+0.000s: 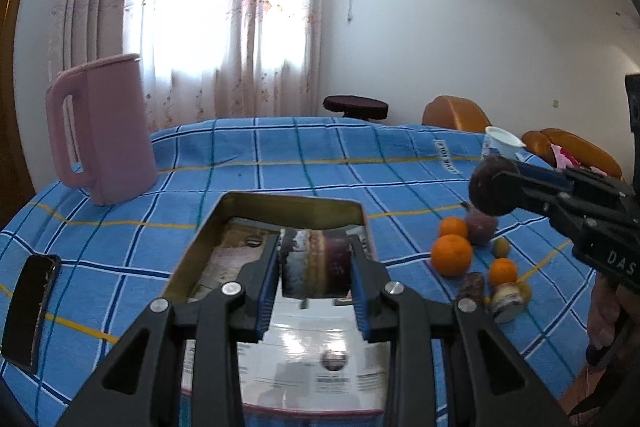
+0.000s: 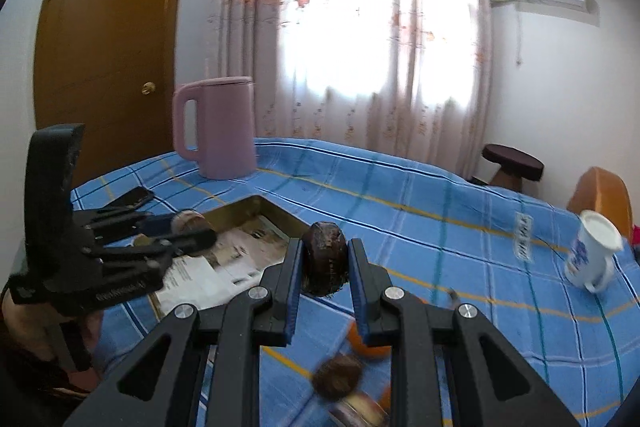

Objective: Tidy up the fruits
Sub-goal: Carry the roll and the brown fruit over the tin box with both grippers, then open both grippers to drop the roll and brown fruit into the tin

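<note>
The right gripper (image 2: 323,263) clamps a dark passion fruit (image 2: 324,259); the left gripper (image 1: 315,269) grips the metal tray's (image 1: 224,223) near wall.

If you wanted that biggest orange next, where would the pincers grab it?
Across the middle of the largest orange, coming from above. It is round, so its widest part suits flat fingers, and another orange and a purple fruit crowd close behind it, probably leaving the top the freest approach.
</note>
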A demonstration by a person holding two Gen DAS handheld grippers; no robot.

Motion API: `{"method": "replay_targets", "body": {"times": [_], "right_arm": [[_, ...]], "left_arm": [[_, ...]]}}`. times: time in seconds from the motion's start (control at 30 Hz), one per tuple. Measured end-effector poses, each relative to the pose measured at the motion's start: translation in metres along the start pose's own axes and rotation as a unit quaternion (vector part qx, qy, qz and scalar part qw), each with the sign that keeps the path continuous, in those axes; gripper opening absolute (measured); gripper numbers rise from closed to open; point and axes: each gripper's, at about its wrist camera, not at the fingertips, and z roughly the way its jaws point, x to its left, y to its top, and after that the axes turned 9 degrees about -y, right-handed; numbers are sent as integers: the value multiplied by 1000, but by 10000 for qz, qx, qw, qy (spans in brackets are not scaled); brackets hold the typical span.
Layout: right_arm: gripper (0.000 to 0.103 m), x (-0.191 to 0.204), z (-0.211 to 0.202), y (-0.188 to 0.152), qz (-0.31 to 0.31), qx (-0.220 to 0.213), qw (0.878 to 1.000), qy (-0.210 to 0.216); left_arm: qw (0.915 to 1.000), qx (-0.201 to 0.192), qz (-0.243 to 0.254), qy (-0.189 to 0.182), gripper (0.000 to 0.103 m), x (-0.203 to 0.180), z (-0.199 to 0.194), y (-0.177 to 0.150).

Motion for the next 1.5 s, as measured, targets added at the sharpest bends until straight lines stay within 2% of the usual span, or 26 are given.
{"method": "replay_targets", "body": {"times": [0.33,0.77,0.83,0.9,0.93,1.0,1.07,1.2,1.33,1.5], "right_arm": [[24,63,43,6,-529,274,9974,402],[24,96,76,-10,-818,742,9925,531],[24,98,76,-11,-813,767,9922,549],[25,98,74,-12,-820,722,9928,492],[28,96,70,-12,-807,696,9932,470],[42,91,62,-12,-747,622,9944,424],[47,80,47,-16,-712,516,9956,321],[49,42,12,-33,-593,411,9974,-22],[50,0,-15,-64,-513,519,9952,-655],[50,-23,-20,-87,-400,799,9928,-797]], "left_arm": [[9989,162,-332,279,34,45,3,-6],[9982,214,-465,328,35,62,4,-8],[9982,164,-442,362,42,61,2,-7],[9981,71,-433,441,59,60,-2,-7],[9981,-10,-423,457,63,58,-6,-7],[9978,-131,-438,483,71,56,-13,-6],[9979,-237,-431,433,74,51,-19,-5],[9982,-390,-381,251,81,35,-28,-4],[9990,-388,-204,-49,86,6,-27,-6],[9990,-135,25,-431,86,-33,-9,-10]]}}
